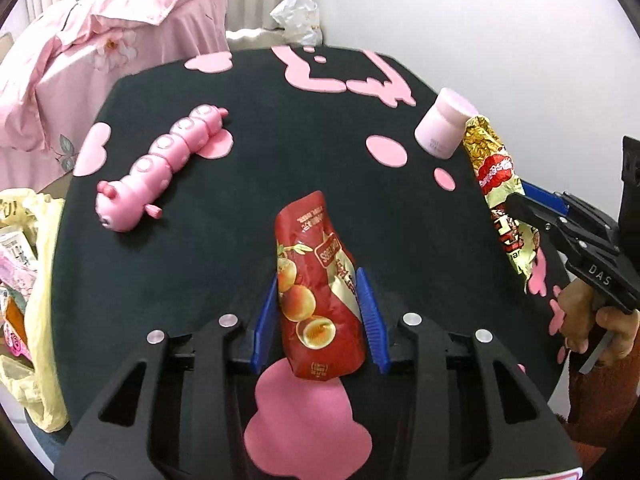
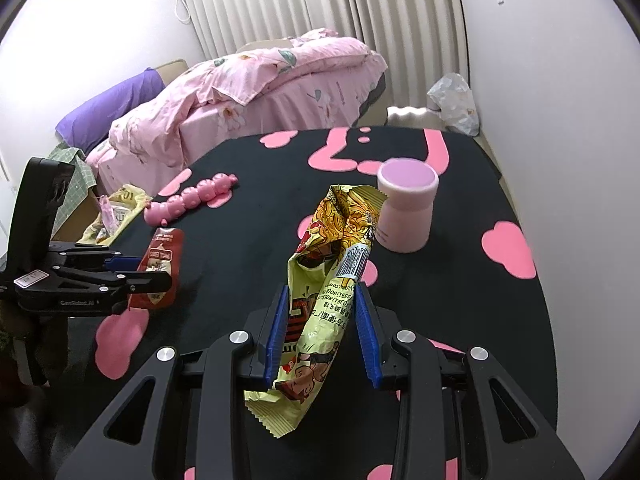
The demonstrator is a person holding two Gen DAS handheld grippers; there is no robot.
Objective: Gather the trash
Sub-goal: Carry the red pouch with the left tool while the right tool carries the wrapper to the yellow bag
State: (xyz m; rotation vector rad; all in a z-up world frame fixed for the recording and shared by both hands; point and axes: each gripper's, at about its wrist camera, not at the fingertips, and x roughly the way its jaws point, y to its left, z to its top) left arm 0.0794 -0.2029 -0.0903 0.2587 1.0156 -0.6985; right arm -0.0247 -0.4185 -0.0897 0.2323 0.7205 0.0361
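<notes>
My left gripper (image 1: 322, 280) is shut on a red peach snack pouch (image 1: 316, 292), held over the black table with pink shapes (image 1: 248, 184). The pouch also shows in the right wrist view (image 2: 160, 268), between the left gripper's fingers (image 2: 132, 276). My right gripper (image 2: 320, 296) is shut on a crumpled yellow noodle wrapper (image 2: 328, 280), held above the table. In the left wrist view the wrapper (image 1: 496, 184) sticks up from the right gripper (image 1: 516, 204) at the table's right edge.
A pink caterpillar toy (image 1: 160, 168) lies on the table's left. A pink jar (image 2: 406, 204) stands behind the wrapper. A yellow bag with trash (image 1: 28, 280) hangs off the table's left side. A pink bed (image 2: 260, 84) stands beyond the table.
</notes>
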